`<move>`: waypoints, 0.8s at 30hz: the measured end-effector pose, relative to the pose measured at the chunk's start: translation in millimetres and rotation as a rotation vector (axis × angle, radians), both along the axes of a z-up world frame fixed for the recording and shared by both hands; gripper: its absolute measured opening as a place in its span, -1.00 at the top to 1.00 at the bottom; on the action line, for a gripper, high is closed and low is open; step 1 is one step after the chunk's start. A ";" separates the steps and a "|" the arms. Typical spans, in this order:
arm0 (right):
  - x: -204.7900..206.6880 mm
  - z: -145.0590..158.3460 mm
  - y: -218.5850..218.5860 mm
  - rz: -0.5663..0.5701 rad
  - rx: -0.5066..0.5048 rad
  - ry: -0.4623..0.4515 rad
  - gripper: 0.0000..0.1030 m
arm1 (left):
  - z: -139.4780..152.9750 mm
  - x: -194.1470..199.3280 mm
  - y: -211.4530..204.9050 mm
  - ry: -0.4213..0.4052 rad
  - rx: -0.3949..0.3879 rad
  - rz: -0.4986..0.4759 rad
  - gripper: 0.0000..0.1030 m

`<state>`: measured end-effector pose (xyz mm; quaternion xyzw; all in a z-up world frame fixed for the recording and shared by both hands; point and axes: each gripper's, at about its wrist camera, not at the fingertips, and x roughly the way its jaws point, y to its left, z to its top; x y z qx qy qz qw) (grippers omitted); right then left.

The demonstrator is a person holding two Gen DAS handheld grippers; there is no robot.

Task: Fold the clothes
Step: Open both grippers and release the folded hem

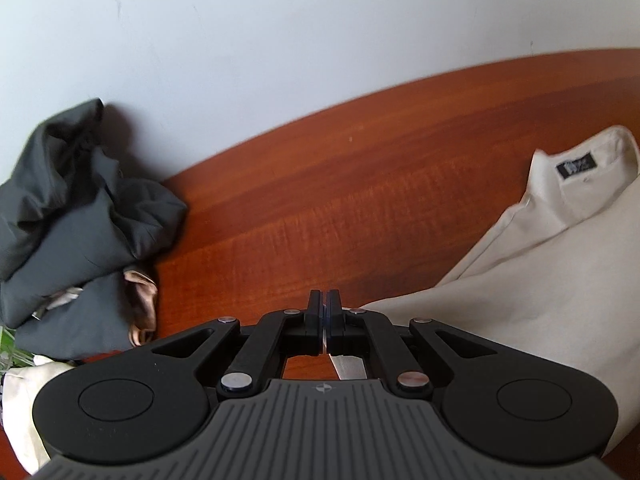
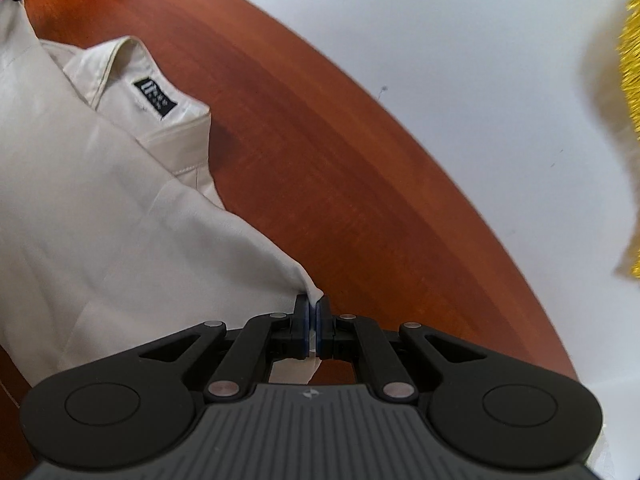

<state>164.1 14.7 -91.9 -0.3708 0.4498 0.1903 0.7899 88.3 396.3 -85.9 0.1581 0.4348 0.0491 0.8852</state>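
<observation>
A cream collared shirt (image 2: 100,208) with a black neck label lies spread on the red-brown wooden table (image 2: 320,160). My right gripper (image 2: 313,312) is shut on a pinched corner of its fabric, which pokes out above the fingertips. In the left wrist view the same cream shirt (image 1: 540,272) stretches to the right with its collar at the far end. My left gripper (image 1: 324,308) is shut on a thin edge of that cloth, a sliver showing below the closed pads.
A crumpled dark grey garment (image 1: 80,220) is heaped at the left against the white wall (image 1: 280,60), with tan cloth (image 1: 140,300) beneath it. Something yellow and glittery (image 2: 630,120) hangs at the right edge. Bare wood (image 1: 340,200) lies ahead.
</observation>
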 end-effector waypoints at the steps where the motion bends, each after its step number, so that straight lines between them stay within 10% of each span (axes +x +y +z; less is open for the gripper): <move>1: 1.9 -4.5 -0.6 -0.003 0.000 0.013 0.93 | -4.4 1.4 0.7 0.015 -0.002 0.002 0.94; 7: 5.7 -17.0 -2.8 -0.028 0.007 0.048 0.88 | -20.4 6.0 7.7 0.073 -0.022 0.031 0.76; 11: 4.3 -15.3 -3.2 -0.034 0.018 0.043 0.22 | -13.7 4.8 15.0 0.067 -0.044 0.062 0.34; 24: -26.9 21.5 -30.0 -0.120 0.163 0.094 0.08 | 22.0 -43.1 23.4 0.074 -0.161 0.031 0.16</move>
